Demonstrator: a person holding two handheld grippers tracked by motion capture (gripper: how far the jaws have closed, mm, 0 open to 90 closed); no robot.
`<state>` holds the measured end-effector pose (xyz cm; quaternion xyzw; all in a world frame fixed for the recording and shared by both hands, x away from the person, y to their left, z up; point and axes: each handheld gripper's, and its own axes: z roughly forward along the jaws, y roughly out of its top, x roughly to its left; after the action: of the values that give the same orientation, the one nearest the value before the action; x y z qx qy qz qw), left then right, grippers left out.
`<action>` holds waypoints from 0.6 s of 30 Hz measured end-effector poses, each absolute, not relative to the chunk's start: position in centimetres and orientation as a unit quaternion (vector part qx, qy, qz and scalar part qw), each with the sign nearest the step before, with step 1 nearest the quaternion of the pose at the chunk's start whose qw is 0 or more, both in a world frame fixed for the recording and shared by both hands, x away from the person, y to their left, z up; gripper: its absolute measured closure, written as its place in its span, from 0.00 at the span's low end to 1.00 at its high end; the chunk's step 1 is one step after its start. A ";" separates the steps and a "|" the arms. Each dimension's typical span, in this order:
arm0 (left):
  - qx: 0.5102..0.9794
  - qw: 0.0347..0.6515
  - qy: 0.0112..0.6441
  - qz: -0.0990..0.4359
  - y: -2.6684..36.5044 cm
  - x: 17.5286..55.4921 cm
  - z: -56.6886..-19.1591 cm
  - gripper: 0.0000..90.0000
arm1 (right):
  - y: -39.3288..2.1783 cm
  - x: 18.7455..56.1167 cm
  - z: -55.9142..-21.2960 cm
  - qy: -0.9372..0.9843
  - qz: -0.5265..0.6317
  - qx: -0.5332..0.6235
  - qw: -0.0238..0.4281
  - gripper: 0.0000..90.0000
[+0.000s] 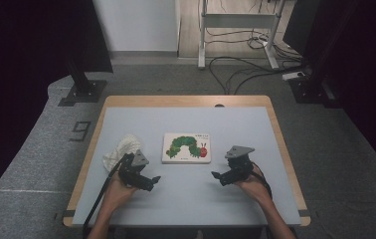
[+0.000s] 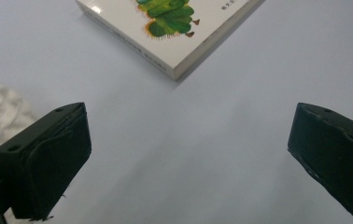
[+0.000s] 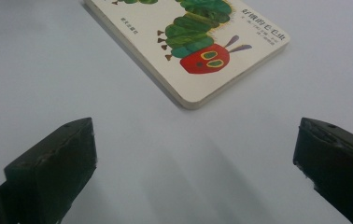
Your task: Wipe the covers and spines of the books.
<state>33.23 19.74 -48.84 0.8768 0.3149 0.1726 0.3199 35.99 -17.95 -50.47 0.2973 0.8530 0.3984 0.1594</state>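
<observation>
On the pale grey table (image 1: 186, 199), just ahead of my two grippers, lies the caterpillar picture book (image 1: 187, 147) — flat, cover up, roughly midway between them and touching neither. From the high view I have the left gripper (image 1: 152, 180) and the right gripper (image 1: 217, 176) facing inward toward each other, each in a hand near the table's front edge, with a crumpled white cloth (image 1: 121, 151) just beyond the left one and well apart from the book.

The left gripper view gives me what the high one cannot: the book's thick board edge and its near corner, the caterpillar's green tail end, and a sliver of the cloth at the far left. Both jaws there stand wide apart with bare table between them.

The right gripper view shows the other corner — the red head with yellow-green eyes and purple feelers. Its jaws are likewise spread wide, nothing between them. There is printed writing on the cover here, a line near the head and a smaller one by the edge, in characters too small for me to read.
</observation>
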 end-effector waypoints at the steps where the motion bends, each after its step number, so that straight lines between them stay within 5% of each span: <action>1: 0.876 0.323 0.316 0.172 19.9 32.9 -48.8 0.00 | -18.2 35.8 -50.3 0.853 0.398 0.296 0.159 0.00; 18: 0.856 0.346 0.339 0.179 23.4 28.7 -49.0 0.00 | -22.7 31.8 -49.6 0.843 0.398 0.315 0.179 0.00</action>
<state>28.71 23.42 -49.01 0.8563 0.3393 0.1787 0.3460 31.85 -22.71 -49.57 0.3155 0.8426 0.3979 0.1794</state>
